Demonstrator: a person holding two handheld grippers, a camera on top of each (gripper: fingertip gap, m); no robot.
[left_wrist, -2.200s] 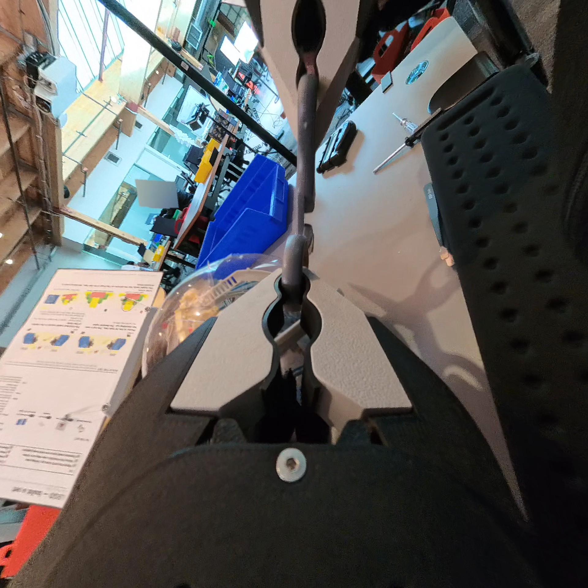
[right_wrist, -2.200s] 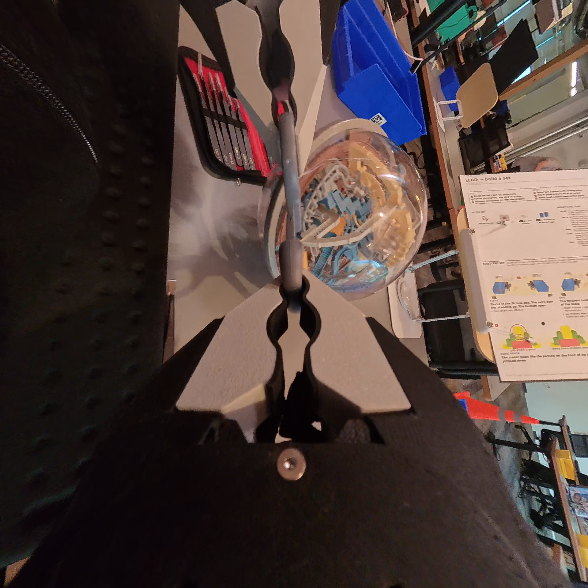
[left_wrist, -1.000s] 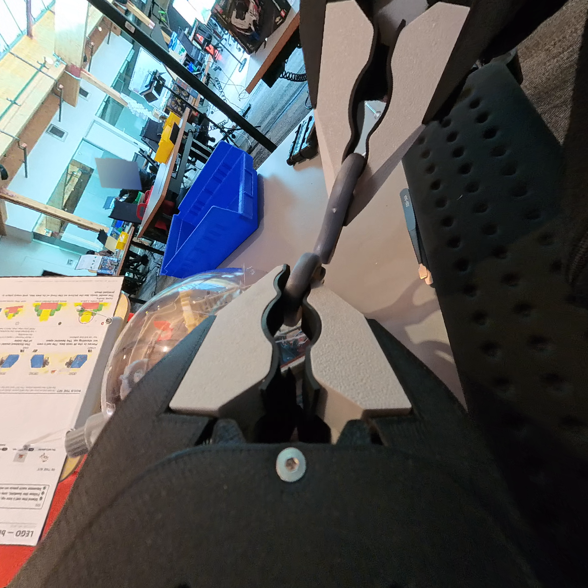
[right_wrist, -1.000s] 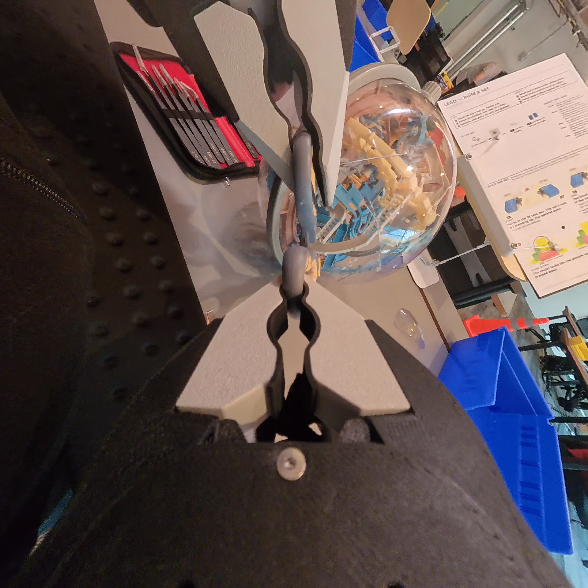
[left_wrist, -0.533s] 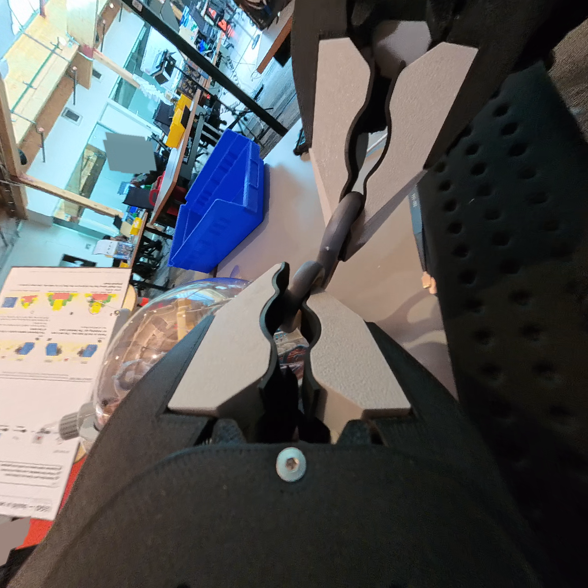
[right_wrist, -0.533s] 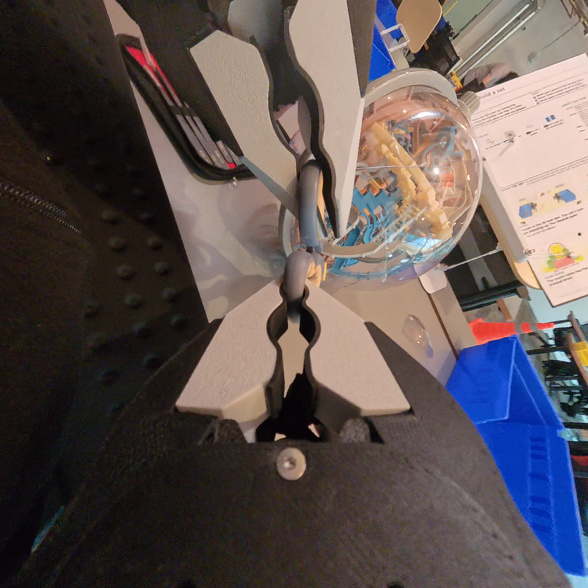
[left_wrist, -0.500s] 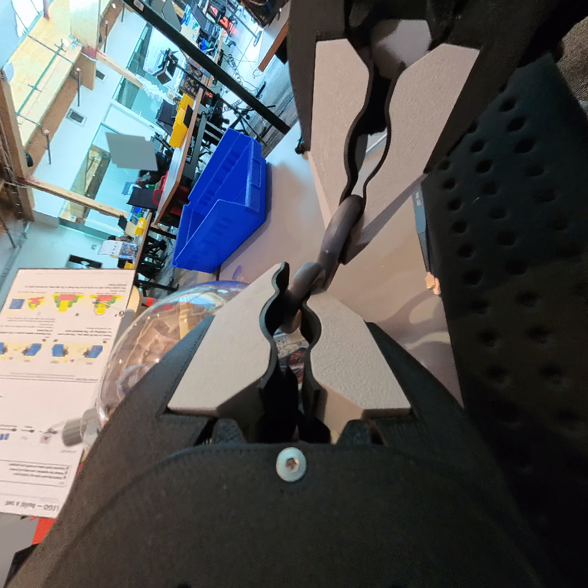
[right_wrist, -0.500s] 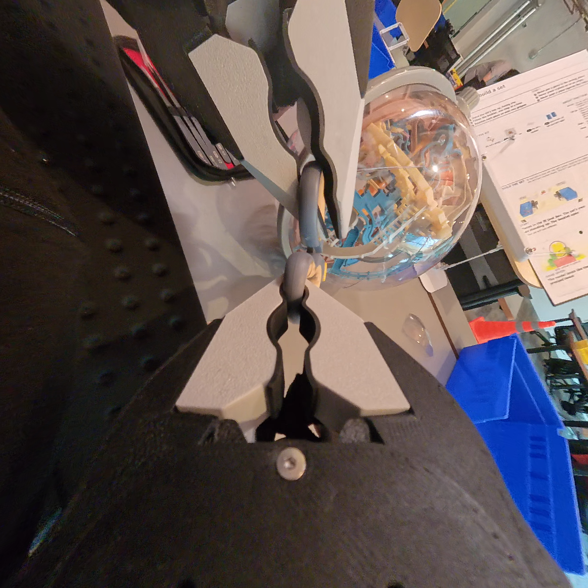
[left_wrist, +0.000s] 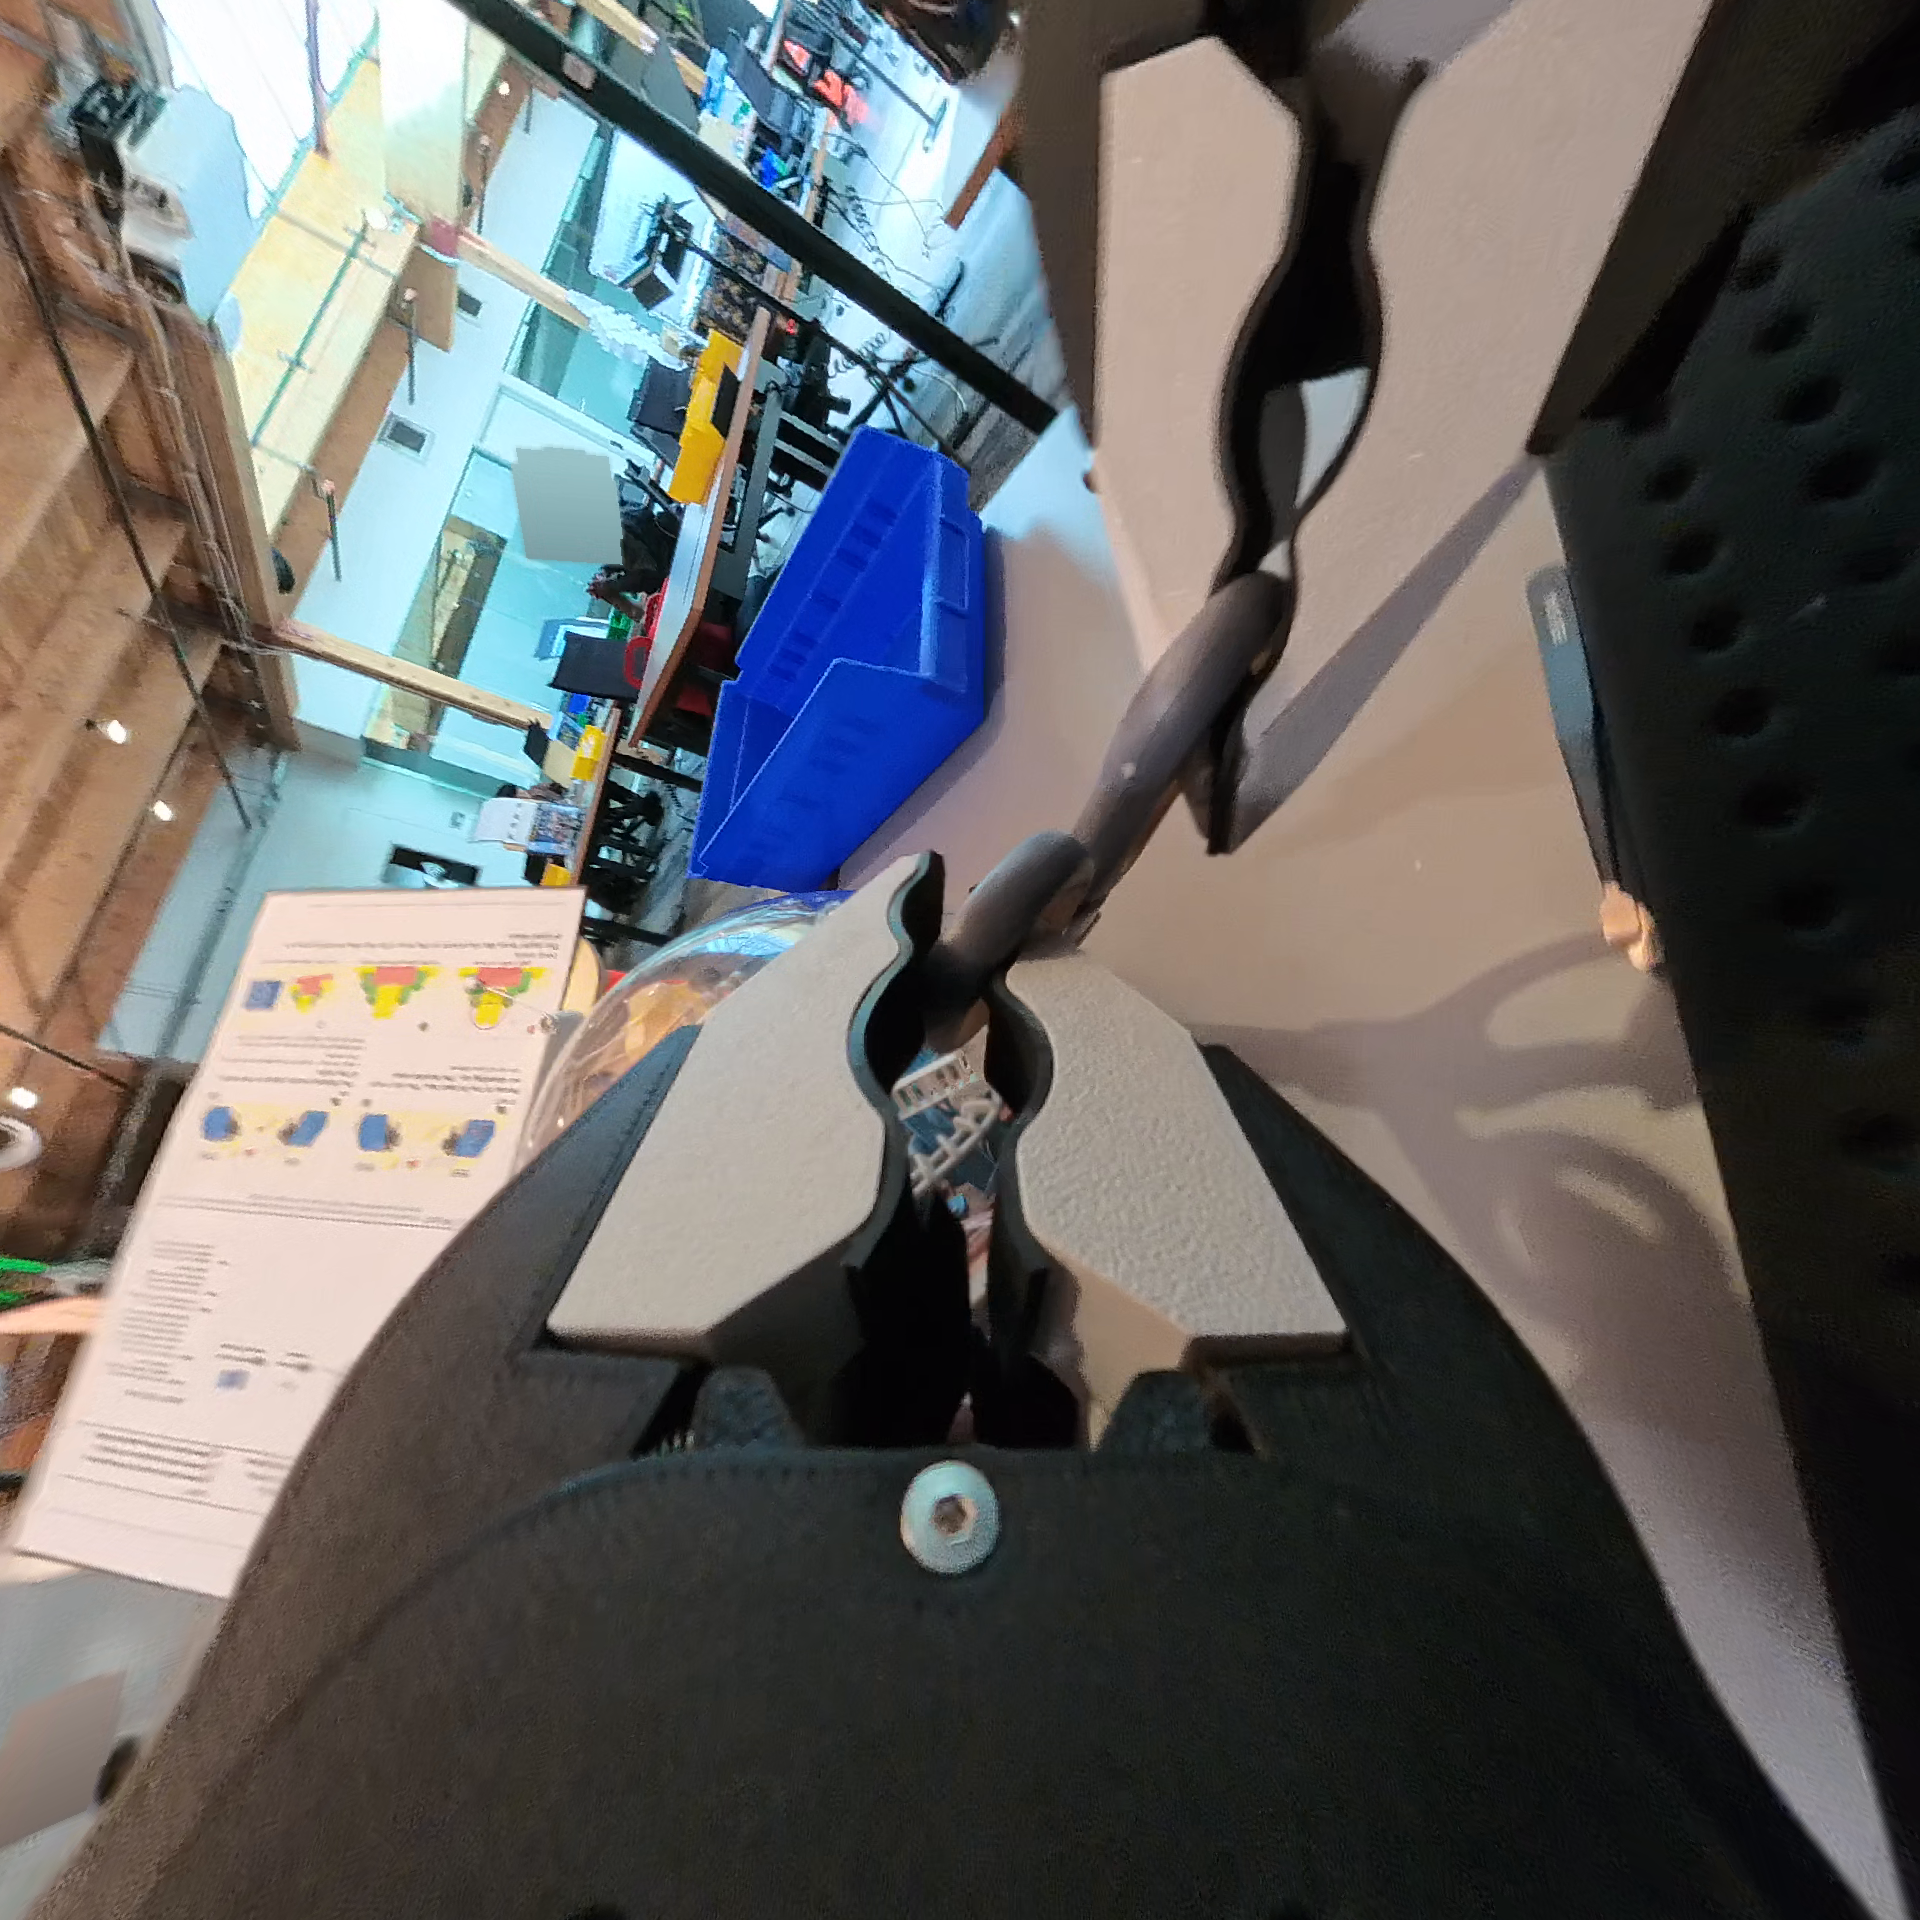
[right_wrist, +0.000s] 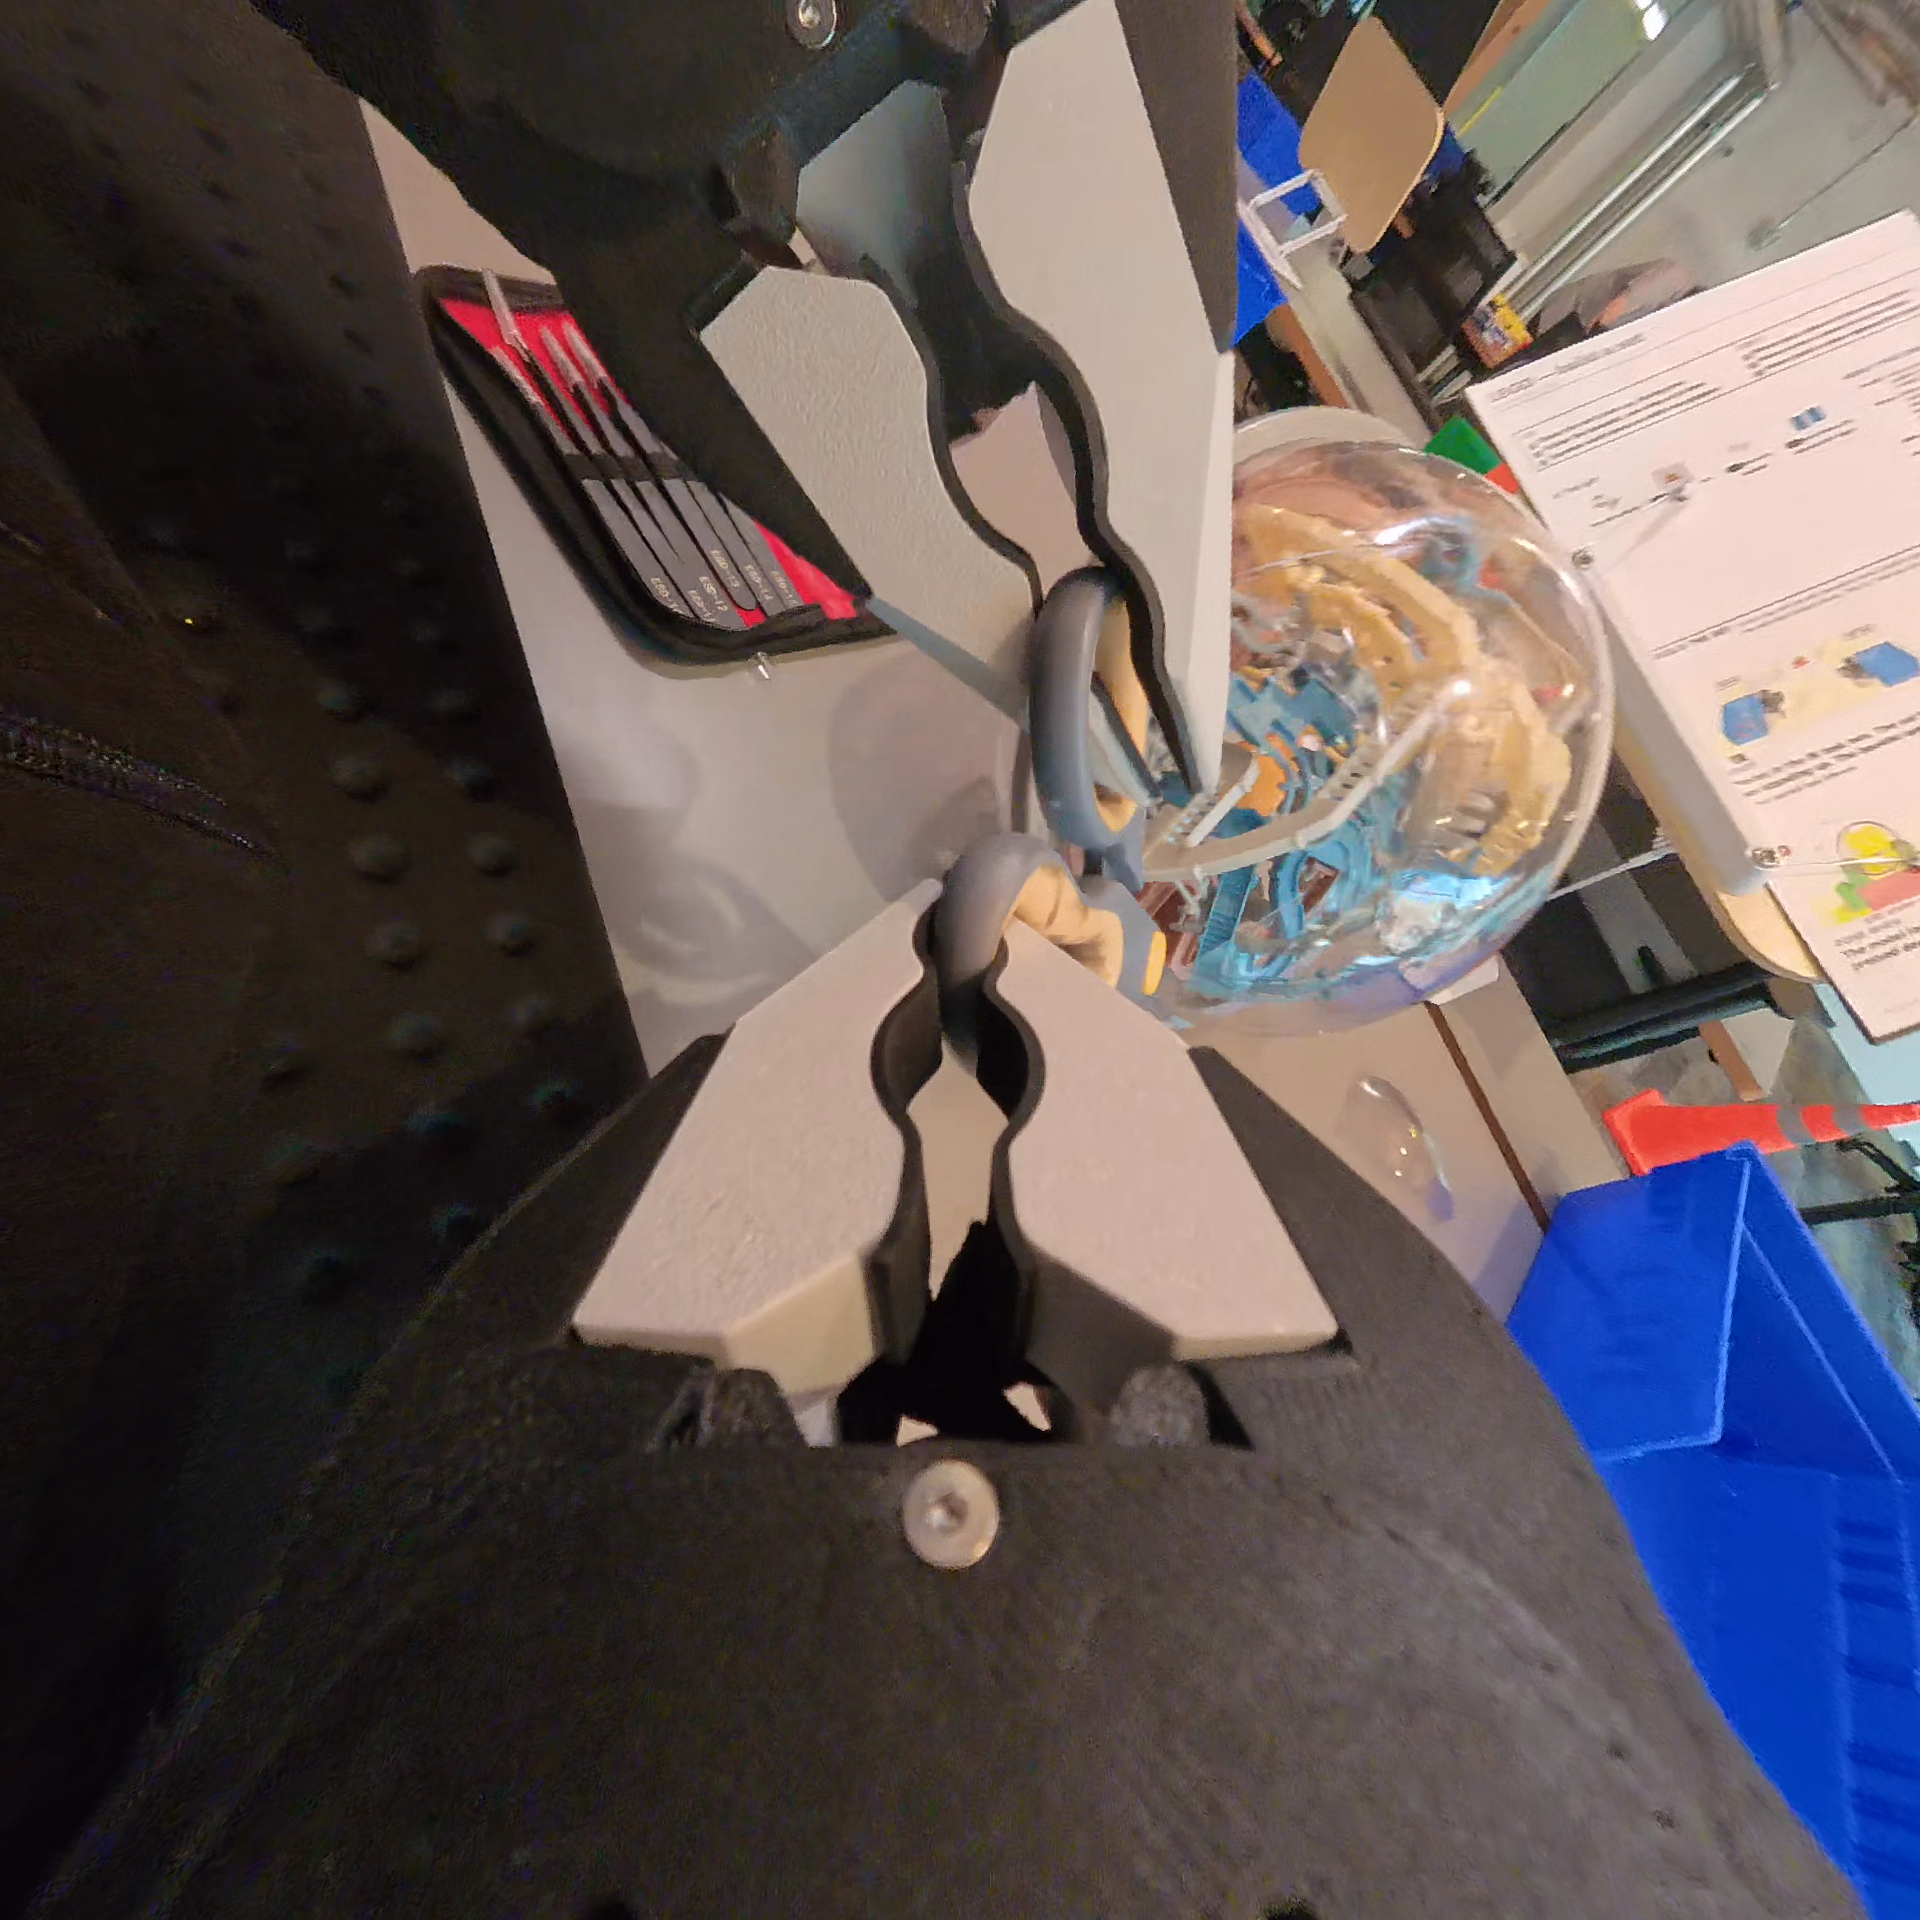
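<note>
A pair of scissors with grey handle loops (right_wrist: 1060, 707) hangs between my two grippers above a light grey table (right_wrist: 727, 790). My right gripper (right_wrist: 961, 935) is shut on one loop. My left gripper (right_wrist: 1101, 582), facing it from above, is shut on the other loop; a thin grey blade runs off to the left. In the left wrist view my left gripper (left_wrist: 961, 935) pinches its loop of the scissors (left_wrist: 1164, 717), and the right gripper (left_wrist: 1262, 582) holds the other. The two loops meet at an angle.
A clear maze ball (right_wrist: 1382, 748) sits on the table just behind the scissors. A red and black tweezers case (right_wrist: 644, 499), blue bins (right_wrist: 1745, 1403) and a printed instruction sheet (right_wrist: 1766, 520) lie around it. A black perforated surface (left_wrist: 1787, 727) fills one side. One gripper's finger ends stand about 5 cm off the other's.
The two grippers have come closer together. The scissor handles, stretched in a straight line 2.2 s ago, now fold at an angle. Both views have swung relative to the table.
</note>
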